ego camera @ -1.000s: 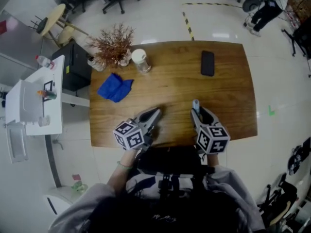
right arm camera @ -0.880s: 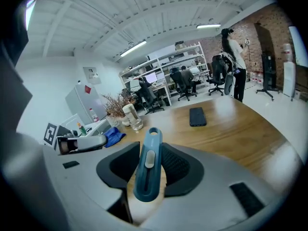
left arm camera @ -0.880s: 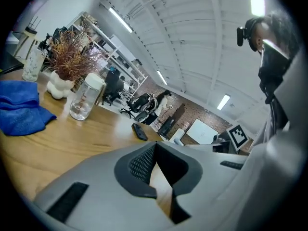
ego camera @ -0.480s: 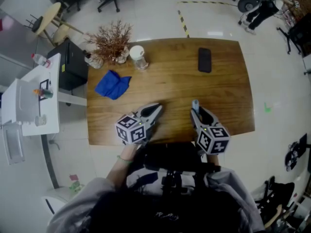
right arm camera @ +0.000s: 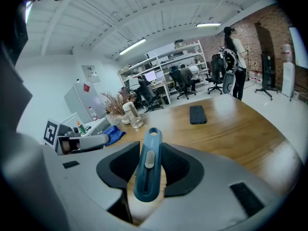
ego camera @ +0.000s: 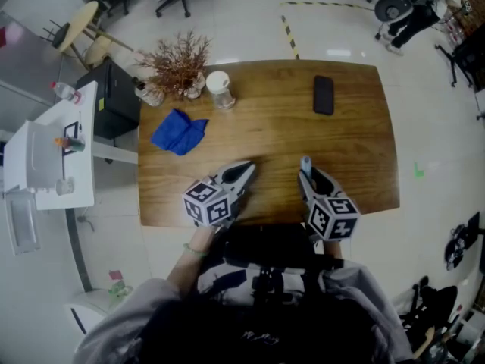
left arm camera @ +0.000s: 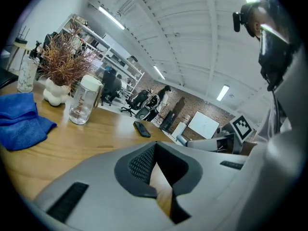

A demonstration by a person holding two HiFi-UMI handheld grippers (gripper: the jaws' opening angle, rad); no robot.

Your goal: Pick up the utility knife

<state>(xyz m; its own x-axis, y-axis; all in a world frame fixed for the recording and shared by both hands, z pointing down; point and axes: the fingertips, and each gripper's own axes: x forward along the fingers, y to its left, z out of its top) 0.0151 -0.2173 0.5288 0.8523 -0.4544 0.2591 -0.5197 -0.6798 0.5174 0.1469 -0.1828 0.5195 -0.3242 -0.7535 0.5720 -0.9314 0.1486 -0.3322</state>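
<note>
The utility knife [right arm camera: 147,170] is a slim blue one with a grey slider. It stands between the pads of my right gripper [right arm camera: 147,150], which is shut on it, its hole end sticking out past the fingertips. In the head view the knife [ego camera: 305,162] pokes forward from the right gripper [ego camera: 310,176], just above the near part of the wooden table [ego camera: 356,165]. My left gripper [ego camera: 242,174] hovers to the left over the table's near edge. Its jaws meet at the tips with nothing between them [left arm camera: 154,150].
A black phone [ego camera: 323,95] lies at the table's far right. A crumpled blue cloth [ego camera: 179,133], a lidded clear jar [ego camera: 220,92] and a dried plant in a white vase [ego camera: 176,67] sit at the far left. White furniture and office chairs stand beyond the table.
The left gripper has rolled slightly in place. The right gripper keeps still with the knife in it.
</note>
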